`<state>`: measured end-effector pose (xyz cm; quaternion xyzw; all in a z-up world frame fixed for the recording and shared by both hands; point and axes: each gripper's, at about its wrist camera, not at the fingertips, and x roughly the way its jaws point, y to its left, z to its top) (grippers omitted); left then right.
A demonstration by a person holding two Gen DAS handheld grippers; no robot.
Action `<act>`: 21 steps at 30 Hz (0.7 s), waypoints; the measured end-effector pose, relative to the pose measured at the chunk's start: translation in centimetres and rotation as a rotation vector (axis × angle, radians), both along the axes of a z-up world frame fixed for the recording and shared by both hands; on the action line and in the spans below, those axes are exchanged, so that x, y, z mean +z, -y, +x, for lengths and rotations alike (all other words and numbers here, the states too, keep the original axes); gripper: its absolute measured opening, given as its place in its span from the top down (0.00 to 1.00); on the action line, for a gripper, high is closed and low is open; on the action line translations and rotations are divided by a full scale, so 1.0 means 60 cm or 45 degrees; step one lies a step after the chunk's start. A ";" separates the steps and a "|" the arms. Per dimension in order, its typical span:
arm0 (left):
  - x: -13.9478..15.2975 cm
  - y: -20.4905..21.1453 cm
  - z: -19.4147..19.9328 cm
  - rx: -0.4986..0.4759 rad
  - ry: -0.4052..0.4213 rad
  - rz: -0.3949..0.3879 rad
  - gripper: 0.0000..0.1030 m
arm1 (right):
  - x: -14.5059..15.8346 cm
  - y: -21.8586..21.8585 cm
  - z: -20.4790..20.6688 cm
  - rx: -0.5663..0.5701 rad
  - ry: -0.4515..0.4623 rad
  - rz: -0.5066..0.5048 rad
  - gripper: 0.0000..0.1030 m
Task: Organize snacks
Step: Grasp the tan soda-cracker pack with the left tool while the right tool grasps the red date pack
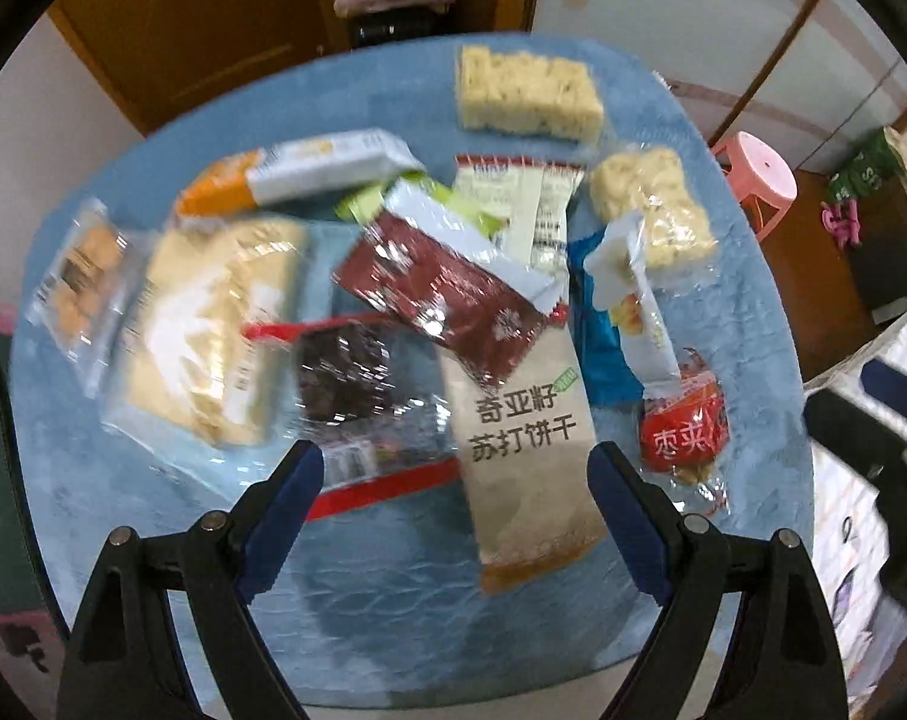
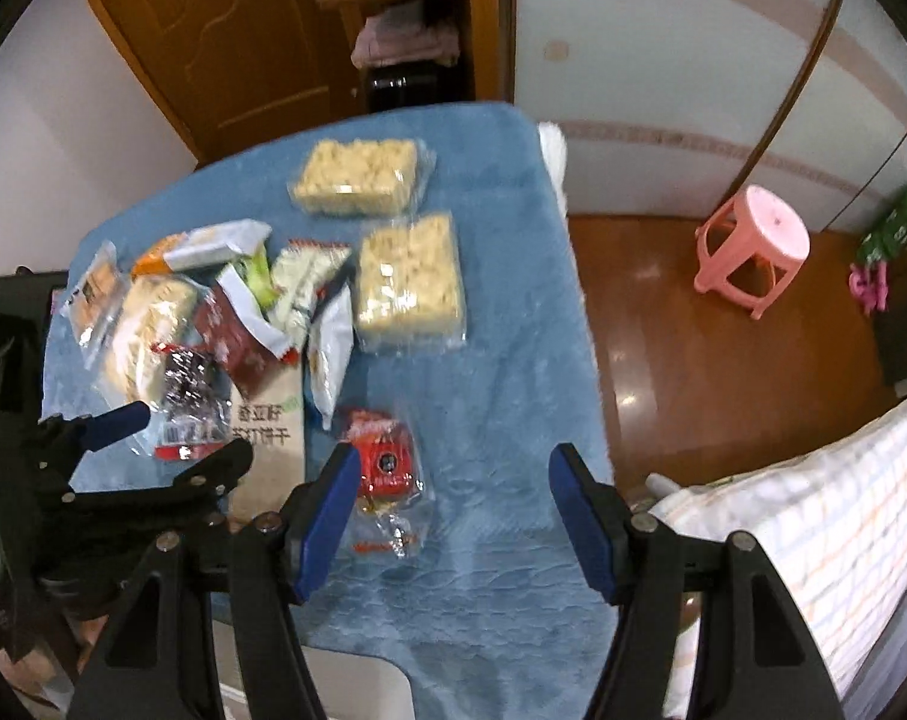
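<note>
Blue-covered bench (image 1: pixel 393 588) carrying jumbled snack pile (image 1: pixel 393 276) mid-frame. Left gripper (image 1: pixel 456 504) and right gripper (image 2: pixel 453 504) both hanging released, empty, pointing down. Step: reaching in. Next: likely clamping soda-cracker pack (image 1: pixel 525 450), lower centre.

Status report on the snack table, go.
Left gripper open, empty, above beige cracker pack. Right gripper open, empty, beside red snack packet. Snacks piled, overlapping on blue cloth. Nothing sorted yet.

Blue cloth (image 2: pixel 501 360), pink stool (image 2: pixel 753 246), red packet (image 2: pixel 387 459).
</note>
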<state>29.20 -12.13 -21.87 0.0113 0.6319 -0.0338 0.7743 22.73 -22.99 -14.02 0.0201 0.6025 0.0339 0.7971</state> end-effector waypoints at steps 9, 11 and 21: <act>-0.041 0.006 -0.002 0.039 -0.070 -0.063 0.14 | -0.052 0.020 0.007 -0.049 -0.064 0.071 0.36; -0.046 0.010 0.000 0.042 -0.090 -0.056 0.14 | -0.057 0.023 0.008 -0.056 -0.069 0.079 0.36; -0.069 0.043 0.016 0.028 -0.159 -0.021 0.22 | -0.068 0.026 0.015 -0.056 -0.089 0.128 0.36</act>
